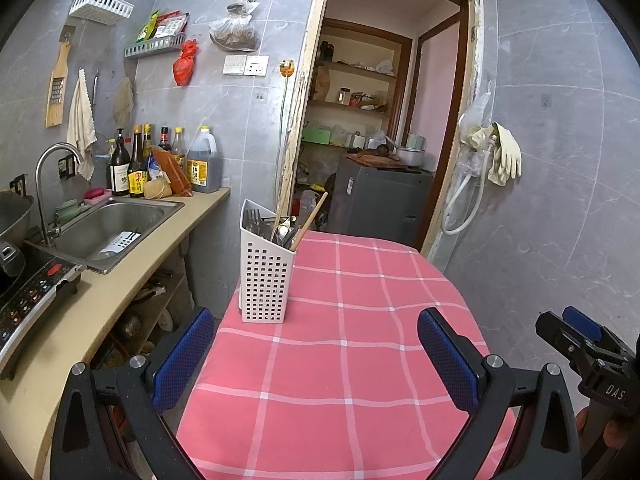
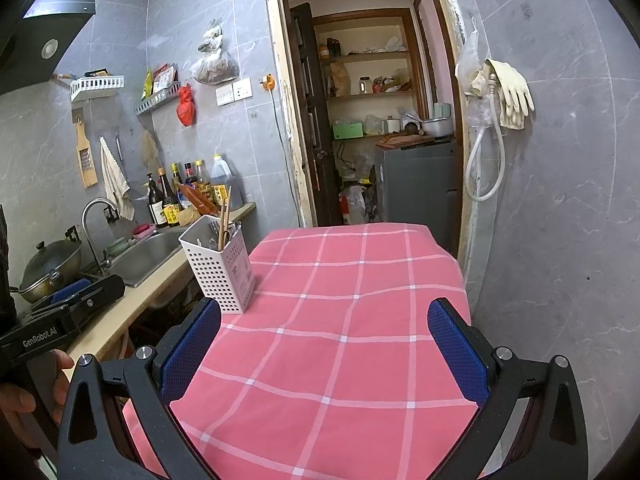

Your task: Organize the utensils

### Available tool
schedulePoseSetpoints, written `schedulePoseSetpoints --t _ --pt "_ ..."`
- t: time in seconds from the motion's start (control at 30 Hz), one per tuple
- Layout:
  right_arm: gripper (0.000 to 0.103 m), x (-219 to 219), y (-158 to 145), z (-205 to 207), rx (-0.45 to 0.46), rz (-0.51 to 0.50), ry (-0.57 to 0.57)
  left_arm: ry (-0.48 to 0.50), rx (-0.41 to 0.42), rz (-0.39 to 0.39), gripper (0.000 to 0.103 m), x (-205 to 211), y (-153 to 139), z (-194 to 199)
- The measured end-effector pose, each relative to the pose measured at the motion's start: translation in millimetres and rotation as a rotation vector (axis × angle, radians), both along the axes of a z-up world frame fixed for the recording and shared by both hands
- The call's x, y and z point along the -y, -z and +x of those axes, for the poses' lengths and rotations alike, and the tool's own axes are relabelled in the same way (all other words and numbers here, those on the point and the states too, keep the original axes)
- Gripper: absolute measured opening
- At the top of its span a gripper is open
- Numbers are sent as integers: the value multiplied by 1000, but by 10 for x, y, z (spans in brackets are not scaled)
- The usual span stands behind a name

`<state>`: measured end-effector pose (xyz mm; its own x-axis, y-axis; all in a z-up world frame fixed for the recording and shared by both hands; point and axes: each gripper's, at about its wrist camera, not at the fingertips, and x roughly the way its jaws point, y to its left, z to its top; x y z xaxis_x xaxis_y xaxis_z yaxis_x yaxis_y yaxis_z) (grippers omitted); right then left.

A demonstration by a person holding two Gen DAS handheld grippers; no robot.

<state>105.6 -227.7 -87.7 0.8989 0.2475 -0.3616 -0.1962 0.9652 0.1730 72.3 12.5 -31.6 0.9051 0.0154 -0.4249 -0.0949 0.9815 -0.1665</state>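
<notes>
A white perforated utensil holder (image 1: 266, 270) stands upright at the left edge of the table with the pink checked cloth (image 1: 360, 320). It holds forks (image 1: 253, 220), spoons and wooden chopsticks (image 1: 314, 216). It also shows in the right wrist view (image 2: 220, 266), with the chopsticks (image 2: 226, 216) sticking up. My left gripper (image 1: 316, 354) is open and empty, held above the near part of the table, short of the holder. My right gripper (image 2: 325, 346) is open and empty, to the right of the left one. The right gripper also shows at the right edge of the left wrist view (image 1: 580, 336).
A beige counter (image 1: 120, 280) with a steel sink (image 1: 108, 228), faucet (image 1: 48, 184), sauce bottles (image 1: 160, 160) and an induction cooker (image 1: 28, 292) runs along the left. A wok (image 2: 50, 264) sits by the sink. An open doorway (image 1: 372, 120) lies behind the table. A tiled wall (image 2: 560, 240) stands right.
</notes>
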Motion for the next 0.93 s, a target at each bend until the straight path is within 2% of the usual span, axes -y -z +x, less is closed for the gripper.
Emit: schedulePoseSetpoints --t 0.2,0.47,0.93 --pt "102 -31 38 17 -8 1 -4 -1 -16 9 102 -5 27 30" --pt "102 -70 101 79 -23 0 -7 5 -58 -20 102 -71 114 130" --pt "102 -130 136 263 -62 -2 -1 -1 -85 3 102 -124 149 298"
